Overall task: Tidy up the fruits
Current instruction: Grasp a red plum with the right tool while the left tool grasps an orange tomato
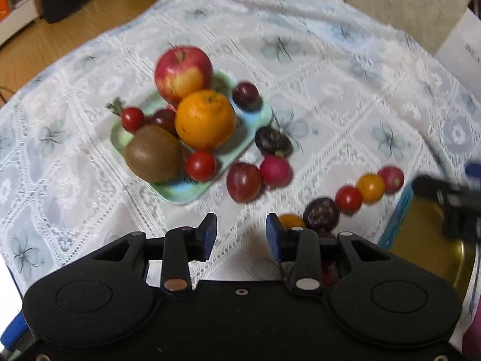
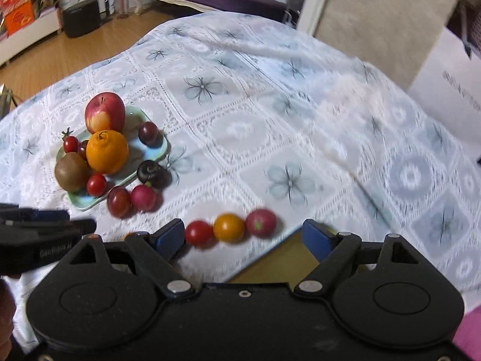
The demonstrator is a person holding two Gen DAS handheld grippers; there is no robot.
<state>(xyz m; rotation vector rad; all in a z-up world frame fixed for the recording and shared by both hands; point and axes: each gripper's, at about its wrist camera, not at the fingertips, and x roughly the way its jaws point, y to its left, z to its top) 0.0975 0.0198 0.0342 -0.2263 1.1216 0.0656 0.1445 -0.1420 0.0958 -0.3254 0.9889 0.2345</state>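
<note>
A white lace-clothed tabletop [image 2: 270, 114] carries a pale green rectangular tray [image 1: 255, 120] piled with a red apple [image 1: 183, 70], a round orange [image 1: 205, 118] and a brown kiwi [image 1: 154, 154]; beside the tray, both grippers' fingers [image 1: 207, 234] [image 2: 170, 234] stand apart, holding nothing.

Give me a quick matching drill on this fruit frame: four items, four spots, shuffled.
Items:
1. apple
2. kiwi
3. yellow tomato
4. left claw

Spots or states:
A. in the row of small fruit on the cloth, between a red tomato and a pinkish fruit
B. open, nothing between the pads
C. far end of the green tray
D. near end of the green tray

Pairs: 1-C, 2-D, 3-A, 4-B
</note>
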